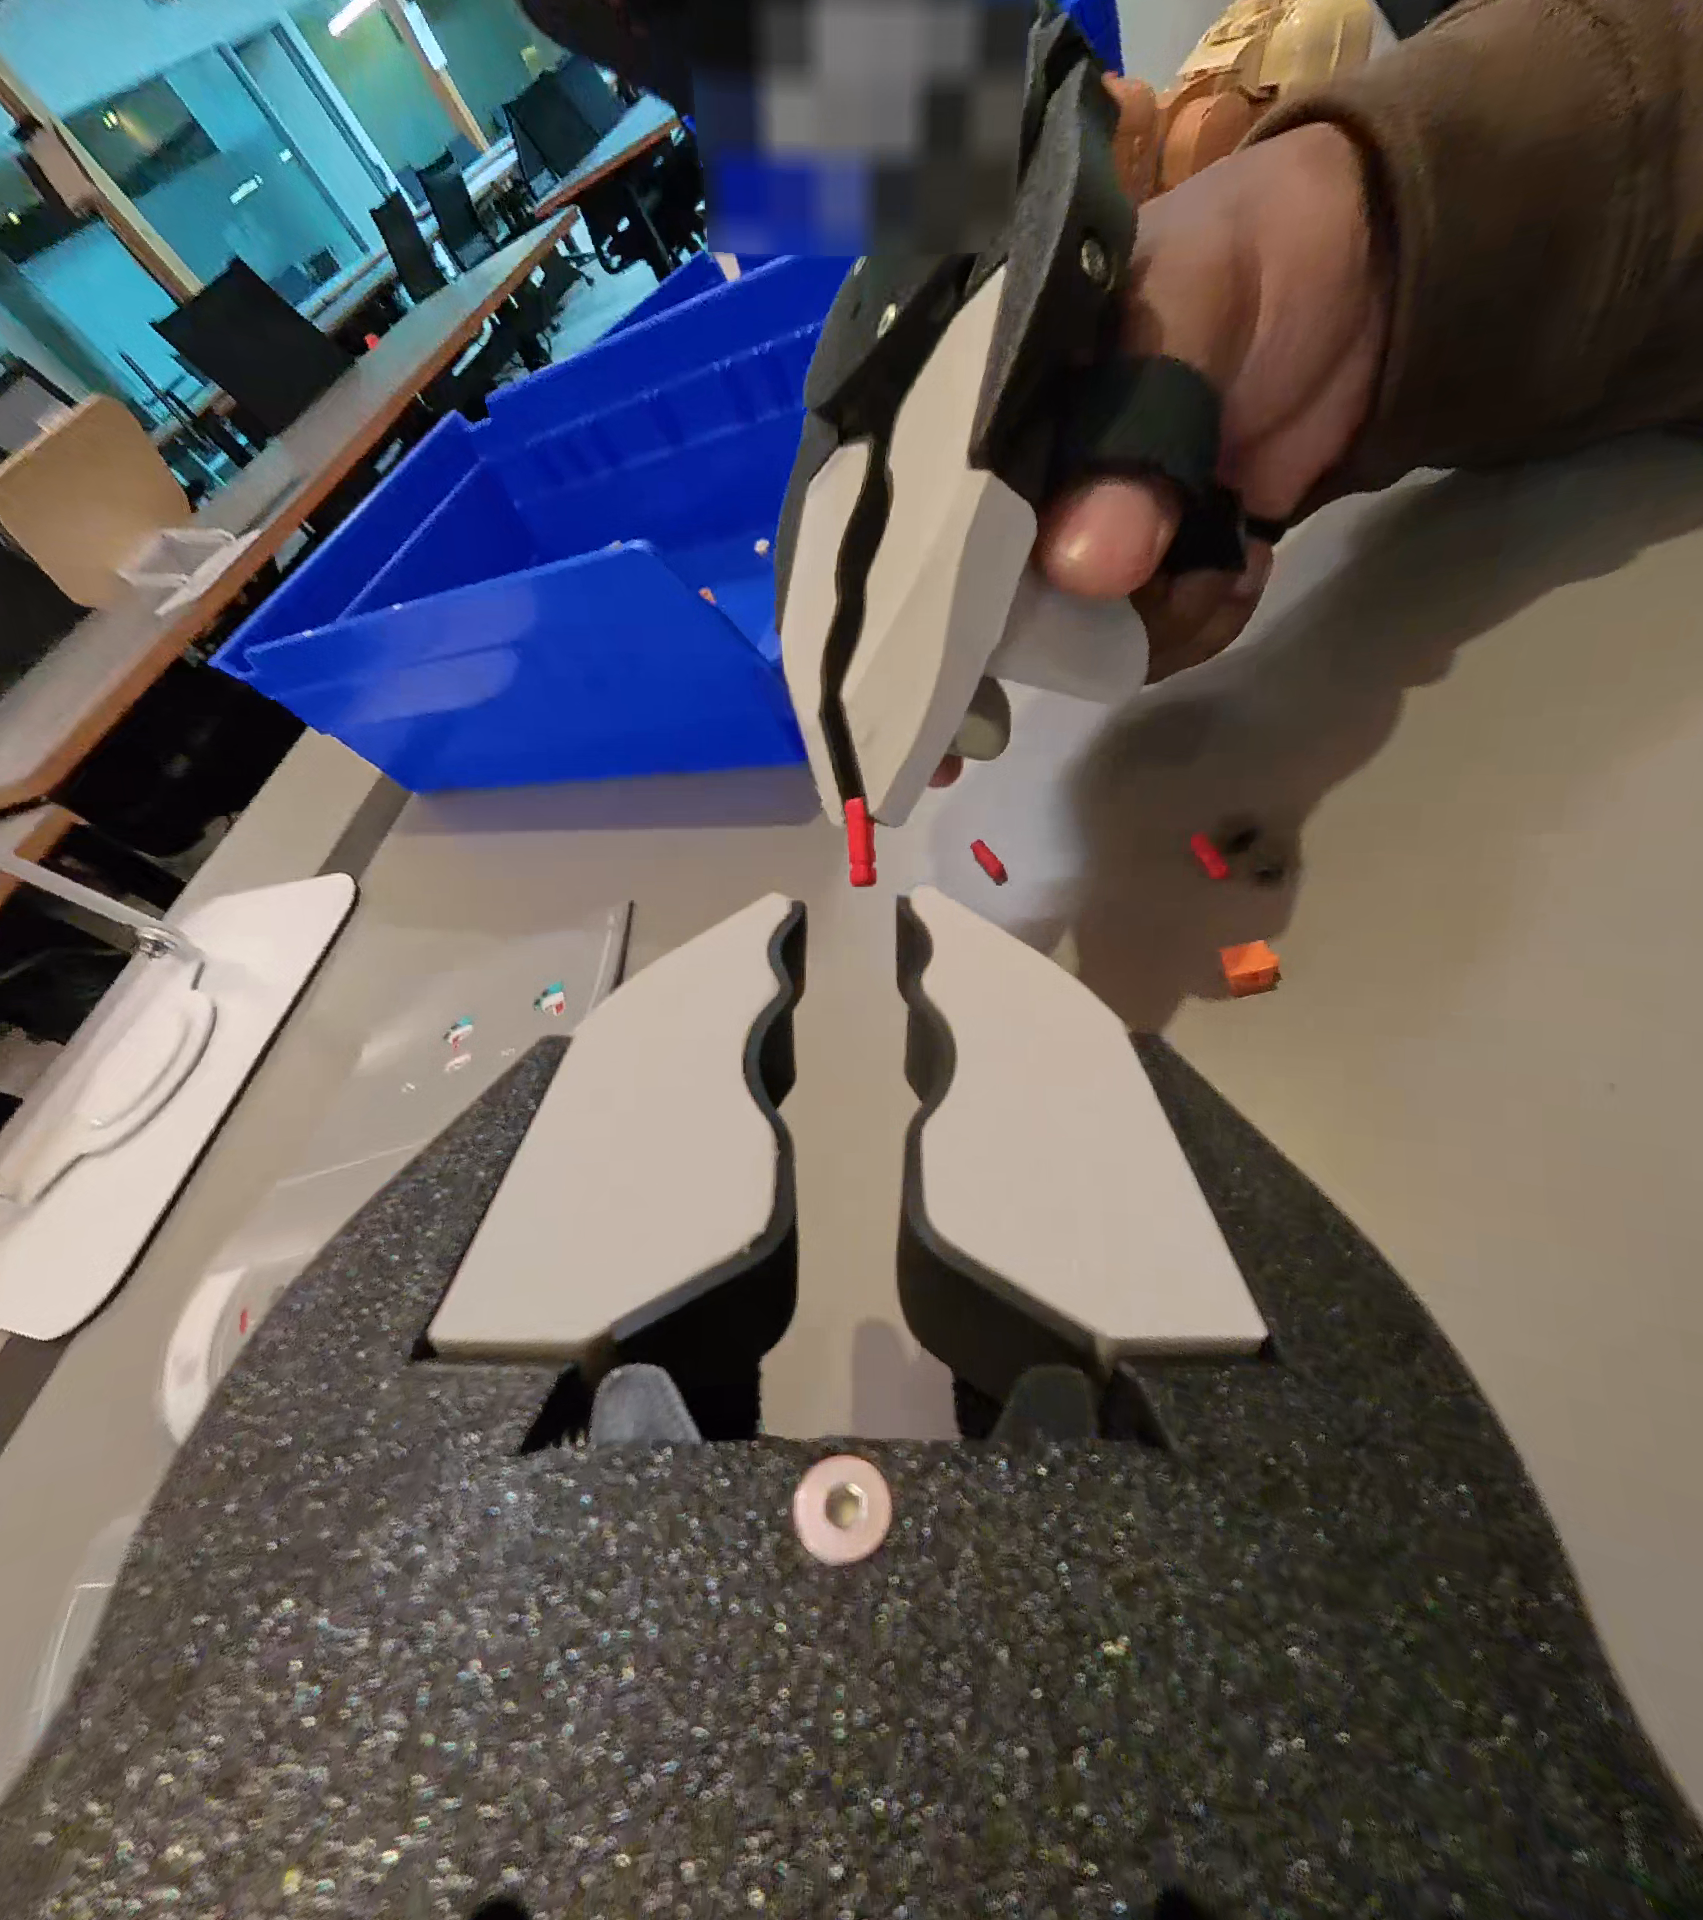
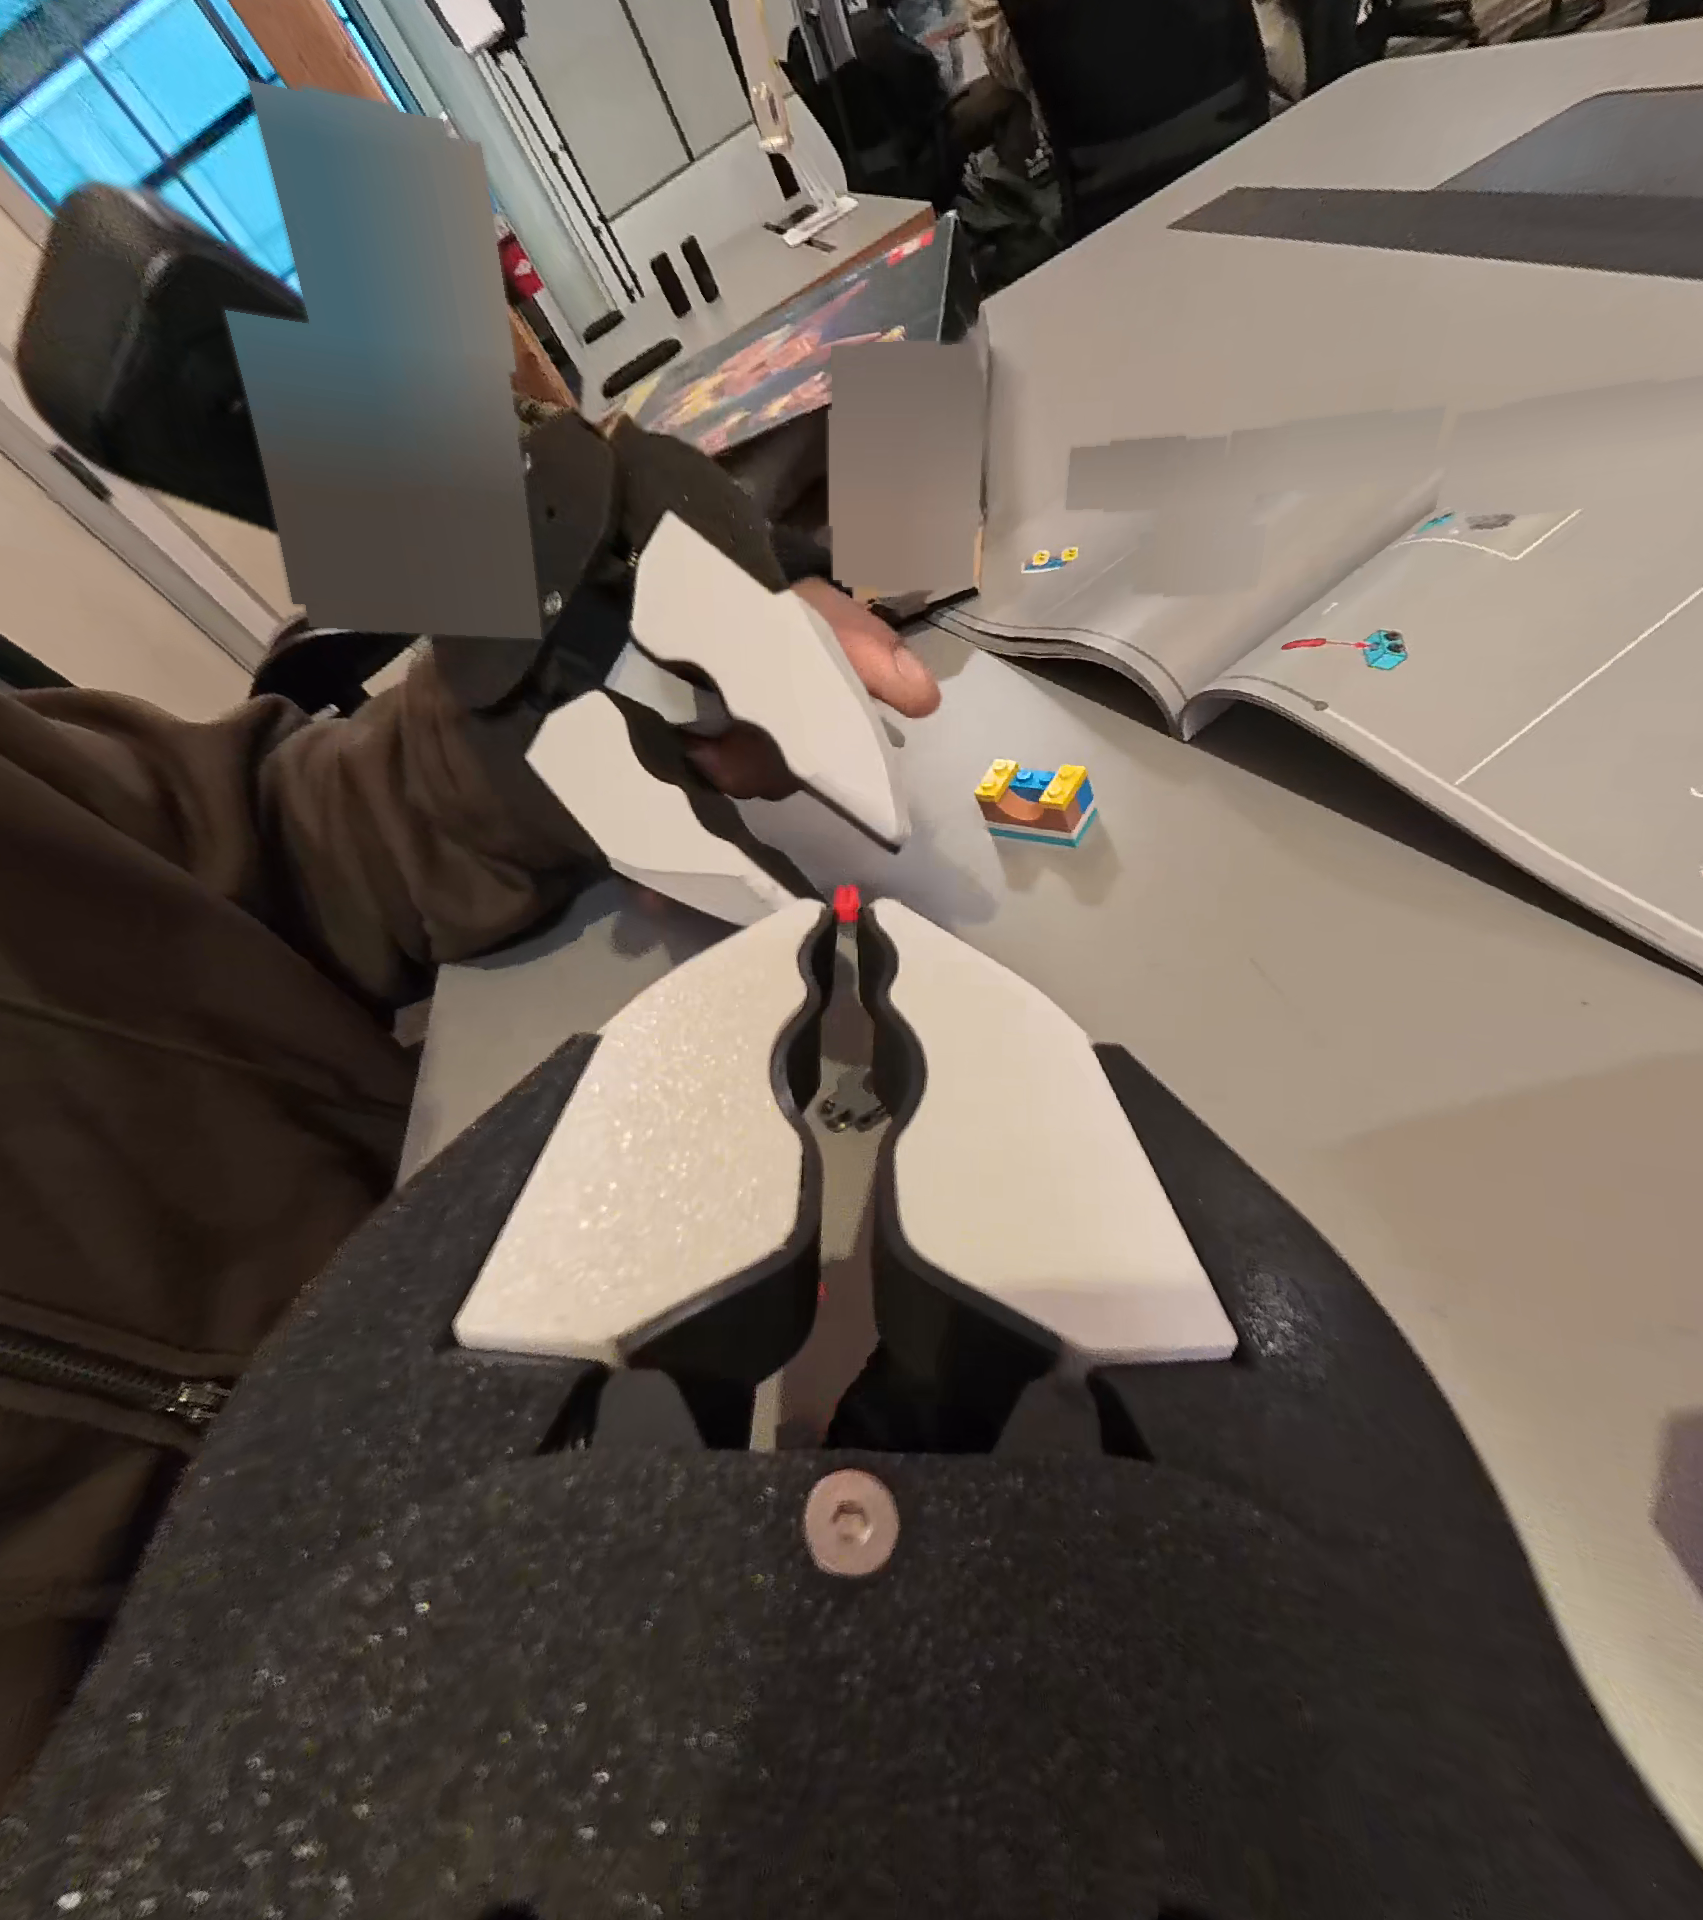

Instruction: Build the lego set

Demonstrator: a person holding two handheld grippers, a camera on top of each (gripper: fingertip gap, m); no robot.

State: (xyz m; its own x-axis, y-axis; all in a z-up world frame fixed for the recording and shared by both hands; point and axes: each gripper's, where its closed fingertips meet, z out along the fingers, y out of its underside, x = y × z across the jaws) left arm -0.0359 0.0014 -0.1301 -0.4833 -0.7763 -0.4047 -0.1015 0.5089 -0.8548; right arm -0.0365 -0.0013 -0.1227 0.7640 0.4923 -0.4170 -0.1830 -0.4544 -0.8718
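My right gripper [image 2: 847,916] is shut on a small red pin [image 2: 846,903], gripped at its tips. In the left wrist view the right gripper [image 1: 857,808] points down, and the red pin [image 1: 859,842] hangs from it just above the grey table. My left gripper [image 1: 852,920] is open and empty, its tips just short of the pin. It also shows in the right wrist view [image 2: 842,868], open. A small yellow, blue, brown and white build [image 2: 1035,801] stands on the table beyond both grippers.
Two more red pins [image 1: 988,860] [image 1: 1208,856], small black parts [image 1: 1254,854] and an orange brick [image 1: 1250,967] lie on the table. Blue bins [image 1: 566,582] stand behind them. An open instruction booklet [image 2: 1449,665] lies at right, and a set box [image 2: 805,374] stands behind. The grippers are tip to tip, or close to it. The orange brick [image 1: 1250,967] sits 9 cm or so from the ends of my left fingers.
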